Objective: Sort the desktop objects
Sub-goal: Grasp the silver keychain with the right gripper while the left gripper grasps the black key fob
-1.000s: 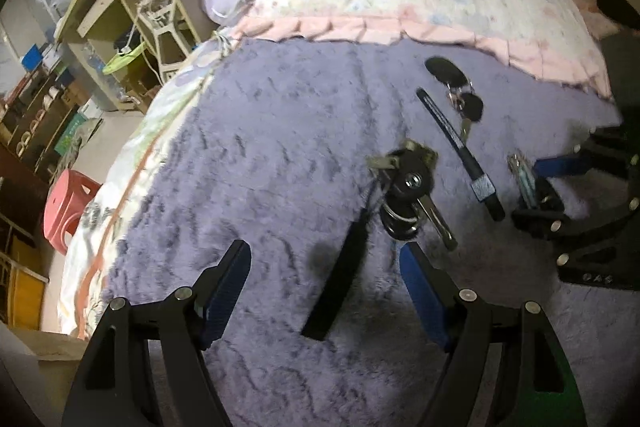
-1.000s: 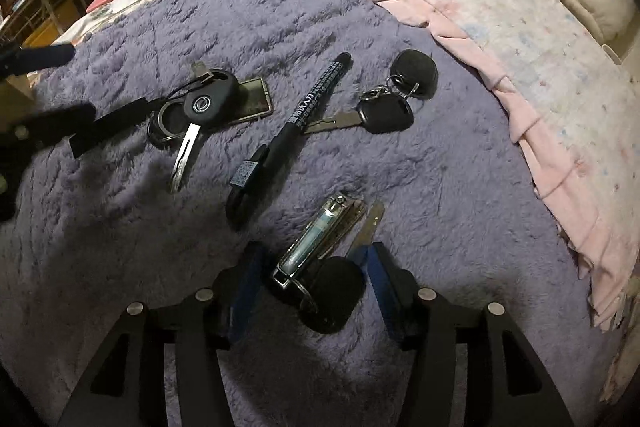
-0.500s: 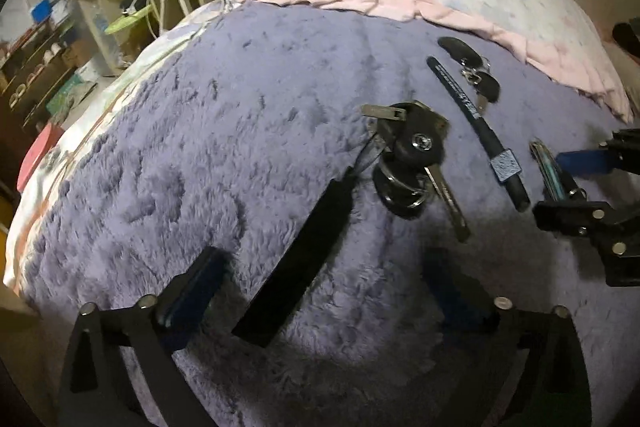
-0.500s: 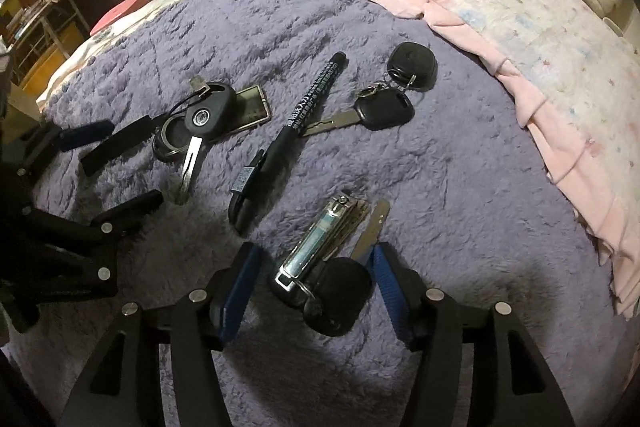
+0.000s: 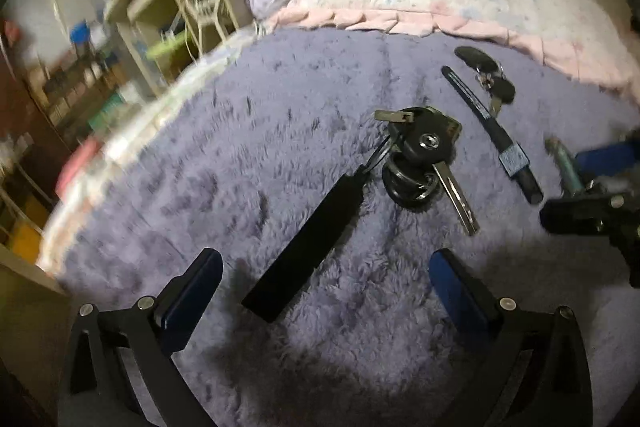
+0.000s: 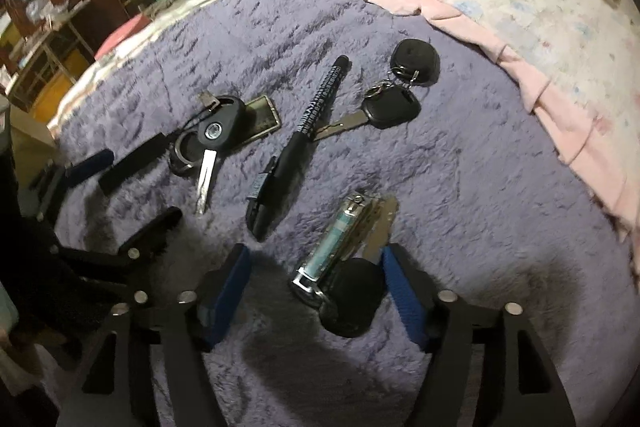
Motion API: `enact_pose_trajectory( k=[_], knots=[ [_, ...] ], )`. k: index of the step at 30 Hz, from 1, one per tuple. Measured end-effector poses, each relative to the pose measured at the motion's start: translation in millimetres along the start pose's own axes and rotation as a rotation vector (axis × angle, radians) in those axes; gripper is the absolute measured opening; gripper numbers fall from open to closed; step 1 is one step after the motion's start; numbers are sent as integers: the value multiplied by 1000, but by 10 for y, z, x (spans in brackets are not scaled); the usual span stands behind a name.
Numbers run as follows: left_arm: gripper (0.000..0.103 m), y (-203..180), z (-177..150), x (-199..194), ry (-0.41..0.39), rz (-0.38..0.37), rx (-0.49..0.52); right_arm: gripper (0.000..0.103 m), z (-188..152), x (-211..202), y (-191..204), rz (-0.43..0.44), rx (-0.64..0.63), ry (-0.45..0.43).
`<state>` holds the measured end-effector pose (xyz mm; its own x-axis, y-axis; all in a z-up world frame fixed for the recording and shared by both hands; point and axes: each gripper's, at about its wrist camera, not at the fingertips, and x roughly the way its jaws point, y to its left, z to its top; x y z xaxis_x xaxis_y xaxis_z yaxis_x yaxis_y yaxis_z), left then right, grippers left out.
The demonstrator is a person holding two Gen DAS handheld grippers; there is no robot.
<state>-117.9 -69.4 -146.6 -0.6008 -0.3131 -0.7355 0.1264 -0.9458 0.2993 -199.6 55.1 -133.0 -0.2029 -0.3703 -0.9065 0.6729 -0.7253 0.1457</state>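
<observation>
My left tongs (image 5: 324,291) gape wide over the strap (image 5: 306,241): limp, light; take it mid-length. Right tongs (image 6: 316,287) are opening around the clipper (image 6: 340,243), unclamped; stiff, slick metal, so grip its flat sides.

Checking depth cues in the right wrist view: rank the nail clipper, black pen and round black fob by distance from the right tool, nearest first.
1. Nail clipper: between the opening jaws of the right tool, unclamped.
2. Black pen: mid-blanket, up and left of the clipper.
3. Round black fob: farthest, toward the pink quilt edge.
</observation>
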Motion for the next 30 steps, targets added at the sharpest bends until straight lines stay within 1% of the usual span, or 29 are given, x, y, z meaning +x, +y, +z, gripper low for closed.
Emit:
enact_pose_trajectory(
  k=[2, 5, 6, 7, 8, 9, 11, 12, 13, 14, 15, 17, 18, 19, 21, 23, 24, 25, 26, 28, 30],
  knots=[
    [103, -129, -29, -61, -31, 90, 69, 73, 2, 14, 35, -31, -14, -3],
    [103, -235, -107, -143, -73, 205, 107, 70, -9, 27, 74, -87, -45, -7],
    [103, -267, -122, -156, -88, 229, 128, 70, -8, 19, 68, -94, -44, -10],
    [103, -268, -118, -157, -92, 231, 137, 69, -7, 1, 48, -104, -34, -14],
    [103, -242, -104, -152, -88, 211, 135, 69, -5, -10, 31, -110, -28, -17],
    [103, -192, -91, -141, -81, 176, 124, 68, -3, -25, 5, -122, -23, -21],
    [103, -2, -58, -82, -39, 66, 61, 67, -3, -32, -36, -140, -15, -23],
    [103, 84, -43, -52, -18, 22, 26, 64, -7, -32, -65, -147, -4, -24],
    [103, 161, -26, -16, 3, -15, -10, 63, -8, -32, -82, -141, 6, -25],
    [103, 215, -10, 10, 15, -40, -38, 63, -10, -31, -92, -137, 12, -28],
    [103, 230, -1, 10, 9, -45, -50, 64, -11, -23, -83, -144, 11, -30],
    [103, 212, 47, -17, -24, -30, -36, 64, 2, -1, -37, -163, -9, -30],
    [103, 195, 80, -27, -28, -44, -30, 64, 9, 13, -9, -172, -19, -29],
    [103, 193, 129, -33, -26, -82, -36, 64, 8, 12, -4, -173, -18, -32],
    [103, 219, 230, -50, -19, -151, -82, 64, 5, 16, -12, -159, -3, -37],
    [103, 279, 337, -73, -20, -213, -127, 60, -8, 6, -11, -149, -13, -40],
    [103, 308, 396, -83, -25, -235, -138, 52, -18, -5, 4, -148, -28, -44],
    [103, 330, 447, -101, -34, -242, -141, 44, -26, -16, 18, -151, -40, -47],
    [103, 335, 502, -121, -46, -241, -137, 41, -37, -25, 38, -155, -60, -47],
    [103, 313, 620, -122, -61, -252, -107, 26, -47, -38, 83, -148, -92, -53],
    [103, 262, 699, -93, -62, -265, -74, 26, -52, -48, 84, -142, -96, -57]
  ],
)
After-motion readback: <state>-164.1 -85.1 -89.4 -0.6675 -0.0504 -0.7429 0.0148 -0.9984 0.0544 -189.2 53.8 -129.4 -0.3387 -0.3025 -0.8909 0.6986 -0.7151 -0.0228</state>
